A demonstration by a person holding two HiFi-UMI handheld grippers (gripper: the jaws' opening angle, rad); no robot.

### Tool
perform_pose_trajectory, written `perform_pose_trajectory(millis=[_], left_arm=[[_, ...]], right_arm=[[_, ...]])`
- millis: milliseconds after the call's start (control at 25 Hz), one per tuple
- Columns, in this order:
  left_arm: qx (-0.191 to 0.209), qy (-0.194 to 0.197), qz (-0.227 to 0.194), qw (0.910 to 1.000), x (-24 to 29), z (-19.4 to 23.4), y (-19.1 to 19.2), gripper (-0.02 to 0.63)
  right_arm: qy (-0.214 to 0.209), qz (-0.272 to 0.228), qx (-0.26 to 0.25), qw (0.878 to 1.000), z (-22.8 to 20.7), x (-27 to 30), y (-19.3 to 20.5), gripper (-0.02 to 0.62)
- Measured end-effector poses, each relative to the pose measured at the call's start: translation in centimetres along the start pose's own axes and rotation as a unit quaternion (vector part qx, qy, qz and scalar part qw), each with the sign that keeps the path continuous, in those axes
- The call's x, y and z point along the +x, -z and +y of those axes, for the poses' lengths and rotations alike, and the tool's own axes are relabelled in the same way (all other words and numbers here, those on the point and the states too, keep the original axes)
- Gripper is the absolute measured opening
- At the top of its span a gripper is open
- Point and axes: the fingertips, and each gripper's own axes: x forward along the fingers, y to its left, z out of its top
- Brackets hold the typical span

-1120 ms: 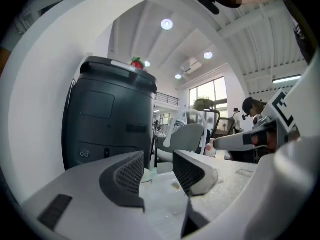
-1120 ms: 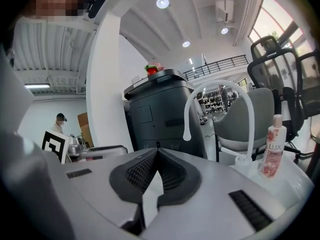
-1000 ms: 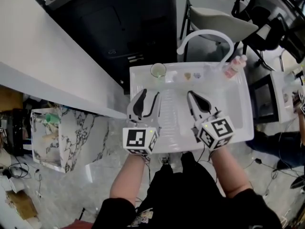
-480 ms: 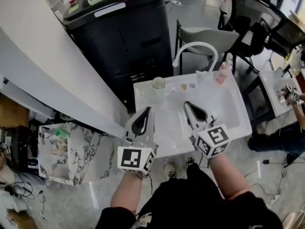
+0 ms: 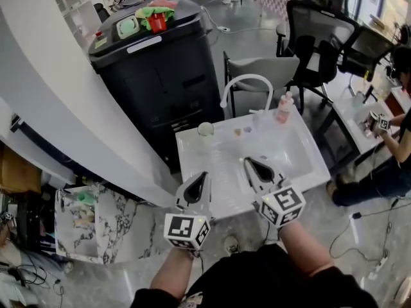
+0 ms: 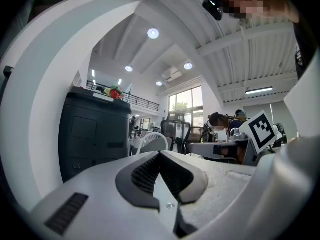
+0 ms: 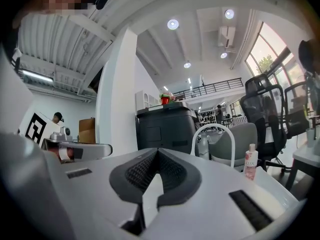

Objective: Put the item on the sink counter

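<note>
A white sink unit (image 5: 191, 151) with an arched white faucet (image 5: 246, 80) stands below me. On its back rim stand a pink bottle (image 5: 283, 108) (image 7: 250, 162), a clear glass (image 5: 205, 129) and two small items (image 5: 242, 131). My left gripper (image 5: 201, 176) (image 6: 160, 154) hovers over the sink's front left edge, jaws shut with nothing between the pads. Over the front middle of the sink my right gripper (image 5: 249, 163) (image 7: 157, 153) is also shut and empty. Neither touches any object.
A black cabinet (image 5: 160, 63) with green and red things on top stands behind the sink. A grey chair (image 5: 273, 66) and a black office chair (image 5: 318, 34) are at the back right. A long white ledge (image 5: 58, 108) runs along the left, a marble-patterned box (image 5: 96, 213) below it. Another person (image 5: 395, 143) is at the right.
The left gripper's jaws have closed from wide open. Both grippers drew back toward the sink's front edge, and the head view lifted to show more of the room.
</note>
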Motion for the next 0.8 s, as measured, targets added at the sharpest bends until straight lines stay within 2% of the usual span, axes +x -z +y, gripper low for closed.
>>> perform_pose_trajectory(millis=[240,400,800], left_arm=[[-0.002,0.006,0.009,0.9999,-1.4,-3.7,0.8,0.003],[-0.003,0.000,0.000,1.0000,-3.1,-6.9,0.7,0.003],[-0.028,-0.055,-0.012,0.9980,-10.1,-17.2,2.9,0.004]], right_arm=[[0.000,-0.005,-0.001,1.000,-0.2,-4.0,-0.3,-0.002],[-0.011,-0.007,0.001,1.000,0.0,-7.7,-0.1,-0.002],[-0.051,0.013,0.005,0.999,0.8,-20.5,2.5,-0.002]])
